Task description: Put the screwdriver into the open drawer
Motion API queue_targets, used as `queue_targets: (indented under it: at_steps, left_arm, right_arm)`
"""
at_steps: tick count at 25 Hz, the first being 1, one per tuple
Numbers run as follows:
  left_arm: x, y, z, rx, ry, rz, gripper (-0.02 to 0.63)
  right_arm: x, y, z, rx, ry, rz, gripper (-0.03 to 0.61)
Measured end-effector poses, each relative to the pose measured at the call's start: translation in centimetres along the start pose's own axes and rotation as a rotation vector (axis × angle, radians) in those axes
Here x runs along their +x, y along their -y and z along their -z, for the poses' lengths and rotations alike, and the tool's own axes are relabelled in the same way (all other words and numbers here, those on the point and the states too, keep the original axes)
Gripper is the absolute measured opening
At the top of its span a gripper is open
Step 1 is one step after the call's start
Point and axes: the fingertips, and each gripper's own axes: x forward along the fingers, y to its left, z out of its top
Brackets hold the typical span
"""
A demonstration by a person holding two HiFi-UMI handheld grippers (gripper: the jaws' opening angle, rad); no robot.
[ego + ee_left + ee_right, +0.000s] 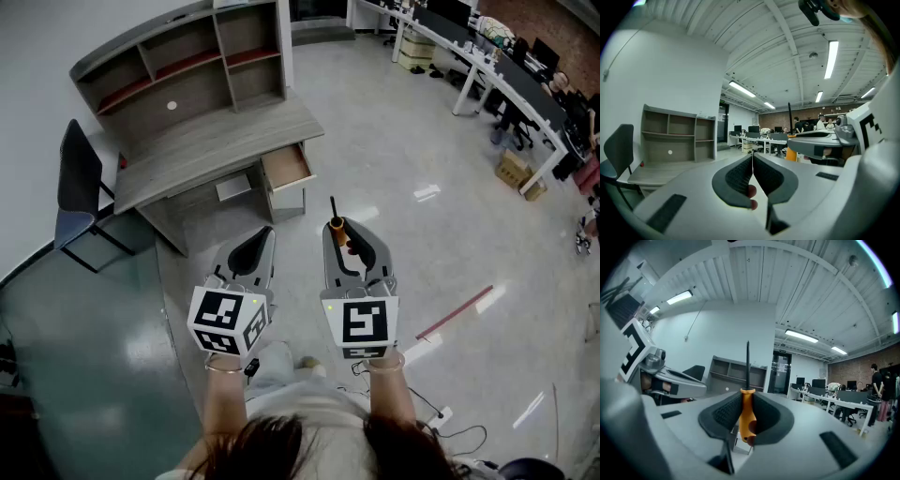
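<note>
While tip-outward, screwdriver (747,414) inside right gripper (346,240)

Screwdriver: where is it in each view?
Head view: screwdriver at centre, tip toward the desk.
Left gripper view: screwdriver right of centre, shaft upright.
Right gripper view: screwdriver dead centre, in the right claw.
Shared landmark: desk.

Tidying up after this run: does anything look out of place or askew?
Only on the floor: a thin red strip lies slanted at the head view's right, and a loose cable trails near it. The drawer stands open, as the task expects.
</note>
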Motion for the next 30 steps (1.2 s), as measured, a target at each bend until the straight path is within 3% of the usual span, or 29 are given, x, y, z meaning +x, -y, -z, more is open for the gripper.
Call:
queue_targets:
  at_steps: [16,30]
  left_arm:
    - [1.9,1.7,0.3,0.018,-0.012,0.01,0.018]
    - [6.3,-5.5,0.5,-0.008,-0.006,0.032,0.018]
  right_arm:
    - [0.2,1.7,1.5,0.046,0.003,-0.022,0.084]
    - [8.0,0.8,2.0,0.027,-0.021,0.011,0.086]
